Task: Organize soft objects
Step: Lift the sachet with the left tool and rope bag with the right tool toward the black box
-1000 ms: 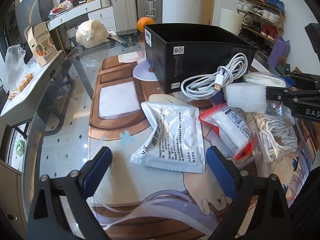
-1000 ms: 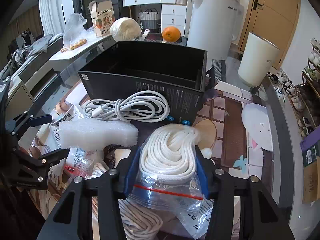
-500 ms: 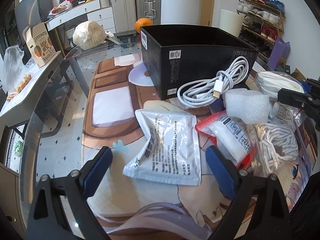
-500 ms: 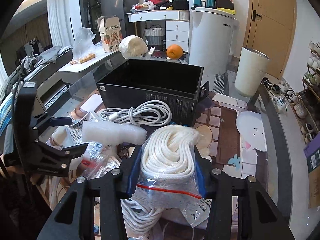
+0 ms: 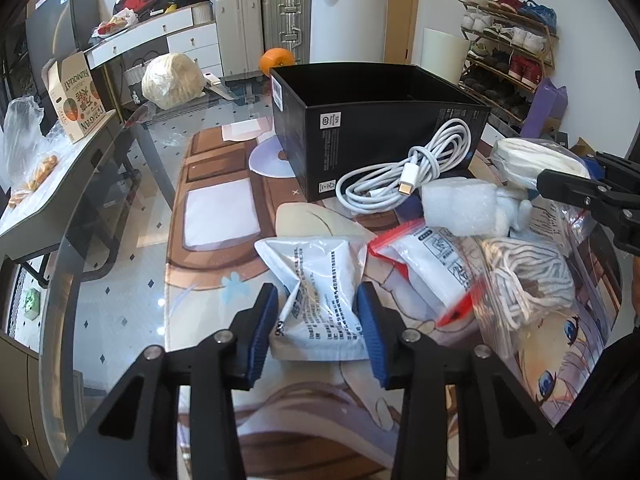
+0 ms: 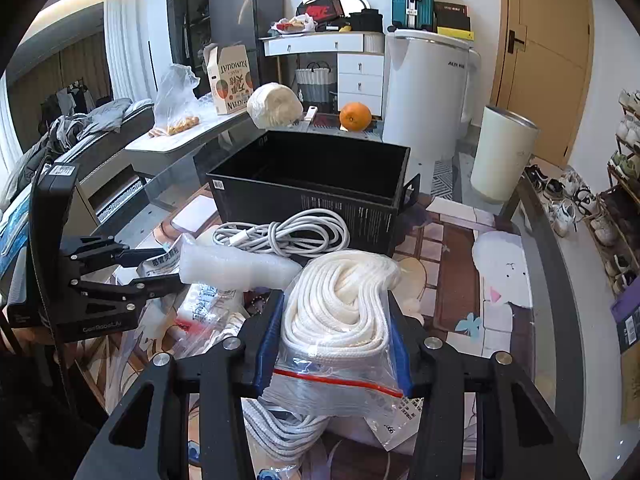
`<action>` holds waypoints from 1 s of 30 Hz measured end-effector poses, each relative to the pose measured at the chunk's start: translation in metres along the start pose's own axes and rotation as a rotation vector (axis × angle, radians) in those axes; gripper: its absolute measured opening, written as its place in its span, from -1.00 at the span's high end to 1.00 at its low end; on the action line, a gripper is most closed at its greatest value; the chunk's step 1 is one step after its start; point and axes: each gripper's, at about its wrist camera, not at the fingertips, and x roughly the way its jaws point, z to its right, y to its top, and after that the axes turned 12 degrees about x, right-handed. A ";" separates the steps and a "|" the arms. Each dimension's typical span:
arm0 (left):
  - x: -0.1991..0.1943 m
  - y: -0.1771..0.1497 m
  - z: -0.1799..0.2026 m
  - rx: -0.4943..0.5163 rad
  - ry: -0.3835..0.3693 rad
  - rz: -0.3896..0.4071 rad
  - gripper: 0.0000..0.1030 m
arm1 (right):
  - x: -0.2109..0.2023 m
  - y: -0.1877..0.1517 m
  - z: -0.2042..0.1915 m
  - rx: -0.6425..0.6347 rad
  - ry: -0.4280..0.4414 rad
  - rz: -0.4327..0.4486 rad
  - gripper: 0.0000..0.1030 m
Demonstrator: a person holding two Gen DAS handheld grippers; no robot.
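**Two soft packs in grip, black box as receptacle**

Item 1. Right gripper (image 6: 334,340): blue pads closed on a zip bag of white rope (image 6: 340,304), the coil bulging up between them and the red seal strip hanging near the camera. The bag sits above the pile, near side of the black box (image 6: 308,184).

Item 2. Left gripper (image 5: 318,328): pads pressed to both sides of a white printed pouch (image 5: 320,292), which is creased down its middle. Whether the pouch is off the mat (image 5: 216,216) cannot be told.

Item 3. Black box, open-topped, far centre, apparently empty.

Item 4. Remaining on the mat: white charging cable (image 5: 404,176) touching the box's near wall, foam wrap (image 5: 464,208) just beside it, a red-zip pouch (image 5: 428,264), a second rope bag (image 5: 532,280) to the right.

Handling note, as judgement: the rope bag looks slippery and top-heavy, so the grip is best kept on the coil itself, not on loose film. Carry it over the near wall, clear of the cable, and release low inside. The pouch should follow flat, placed beside rather than on top, leaving room for the foam.
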 end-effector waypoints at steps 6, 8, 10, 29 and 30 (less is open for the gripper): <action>-0.016 -0.002 -0.002 -0.012 -0.016 0.027 0.49 | -0.011 0.000 -0.003 -0.003 0.011 0.041 0.10; -0.016 -0.004 -0.003 -0.018 -0.021 0.021 0.50 | -0.014 0.001 -0.004 -0.003 0.016 0.053 0.10; -0.016 -0.006 -0.005 -0.025 -0.021 0.017 0.47 | -0.017 0.002 -0.006 -0.002 0.015 0.064 0.10; -0.001 -0.002 0.018 0.042 0.016 -0.007 0.36 | -0.019 0.002 -0.007 -0.012 0.010 0.063 0.09; -0.003 -0.003 0.019 0.045 0.014 -0.005 0.41 | -0.019 0.001 -0.007 -0.012 0.009 0.062 0.09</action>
